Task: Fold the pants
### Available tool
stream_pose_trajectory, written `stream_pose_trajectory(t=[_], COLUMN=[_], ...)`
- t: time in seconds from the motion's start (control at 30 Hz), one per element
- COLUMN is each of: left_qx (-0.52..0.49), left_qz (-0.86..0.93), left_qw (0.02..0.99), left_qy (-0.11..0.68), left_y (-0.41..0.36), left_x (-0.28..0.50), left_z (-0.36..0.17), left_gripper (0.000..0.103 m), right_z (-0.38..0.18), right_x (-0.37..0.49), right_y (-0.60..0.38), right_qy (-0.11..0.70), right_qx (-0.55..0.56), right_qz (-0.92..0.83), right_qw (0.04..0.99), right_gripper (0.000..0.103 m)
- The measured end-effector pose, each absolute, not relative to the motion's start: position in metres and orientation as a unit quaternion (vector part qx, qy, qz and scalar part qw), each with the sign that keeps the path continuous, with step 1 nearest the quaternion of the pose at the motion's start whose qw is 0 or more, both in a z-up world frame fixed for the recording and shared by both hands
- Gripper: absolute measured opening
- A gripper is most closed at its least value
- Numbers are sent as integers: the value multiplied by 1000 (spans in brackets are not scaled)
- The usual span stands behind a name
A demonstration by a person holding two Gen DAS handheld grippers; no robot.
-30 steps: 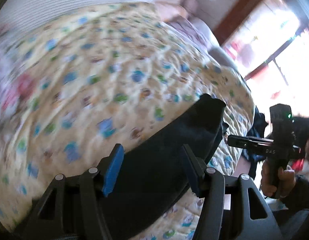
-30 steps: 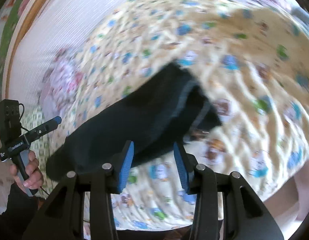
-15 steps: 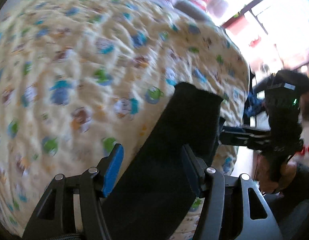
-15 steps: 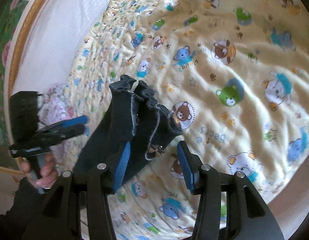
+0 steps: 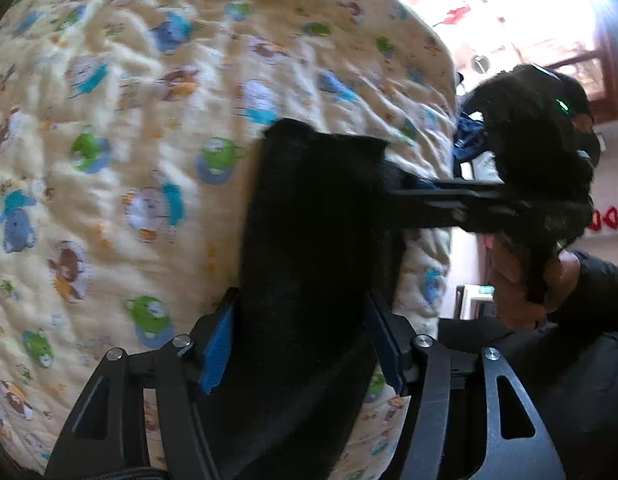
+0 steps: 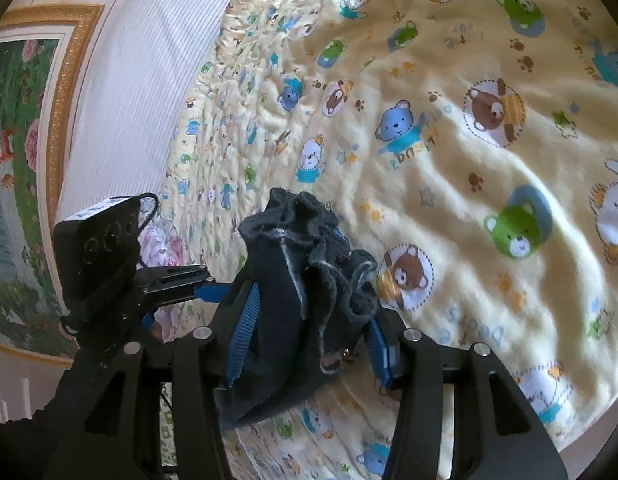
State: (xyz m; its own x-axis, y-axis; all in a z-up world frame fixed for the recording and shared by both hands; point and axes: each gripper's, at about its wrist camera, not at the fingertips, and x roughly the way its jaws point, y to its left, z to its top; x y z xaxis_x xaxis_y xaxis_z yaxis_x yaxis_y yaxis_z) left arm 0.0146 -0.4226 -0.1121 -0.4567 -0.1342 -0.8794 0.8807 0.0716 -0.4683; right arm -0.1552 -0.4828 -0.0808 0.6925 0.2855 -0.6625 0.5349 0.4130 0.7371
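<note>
Between the jaws of the left gripper (image 5: 299,344) lies a broad dark band of the pants (image 5: 309,248), filling the gap from one blue pad to the other; the pads look pressed to its sides, so I read this as a wide grip on bunched cloth. A second ago that band sat lower and off to the right of the jaws, with the bed (image 5: 109,120) blurred behind it; now it runs straight out from them toward the far hem, and the quilt shows sharper and nearer.

At the right gripper (image 6: 309,332) the jaws have just been opening a little, yet the gathered waistband end of the pants (image 6: 301,264) sits between them with cloth against both pads, so it appears held. Earlier the garment hung stretched and flat ahead of these jaws; now it is crumpled up into a bundle at their tips. In each view the other gripper's fingers reach the cloth from the side.

My reading: both ends are being brought down to the bed together, the lay-down that comes ahead of a fold.
</note>
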Motion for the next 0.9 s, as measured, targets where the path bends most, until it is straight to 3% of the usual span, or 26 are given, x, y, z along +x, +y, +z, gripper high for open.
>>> stream_pose_trajectory(t=[0.13, 0.23, 0.3, 0.33, 0.37, 0.4, 0.43, 0.47, 0.5, 0.6, 0.9], left_qx=[289, 296, 308, 316, 322, 326, 325, 312, 302, 273, 192], left_qz=[-598, -590, -590, -593, -595, -597, -601, -606, -608, -615, -629], left_qw=[436, 428, 420, 420, 424, 429, 431, 427, 426, 437, 509], left_qy=[607, 618, 617, 610, 602, 594, 590, 594, 598, 597, 555], left_y=[-426, -433, -437, -439, -440, -440, -441, -440, -439, -428, -357], left_x=[38, 38, 31, 23, 17, 13, 11, 11, 13, 22, 33], left_z=[-108, -116, -122, -124, -124, -123, -121, -120, -120, -110, -42], left_gripper=[61, 61, 61, 61, 61, 57, 49, 30, 22, 15, 14], right_z=[-74, -73, -77, -78, -79, -80, -81, -79, -77, -63, -8], right_x=[-152, -150, -146, -144, -143, -142, -142, -144, -143, -143, -122], right_y=[-484, -485, -483, -481, -480, -480, -480, -481, -480, -474, -437], right_qy=[365, 356, 374, 378, 389, 397, 400, 398, 395, 389, 353], right_qx=[544, 555, 542, 538, 526, 519, 517, 517, 514, 499, 473], right_qz=[-57, -52, -62, -64, -70, -72, -71, -67, -64, -49, 72], right_qw=[754, 750, 750, 751, 753, 754, 754, 755, 759, 773, 804], right_gripper=[53, 72, 72, 68, 51, 40, 26, 21, 20, 15, 13])
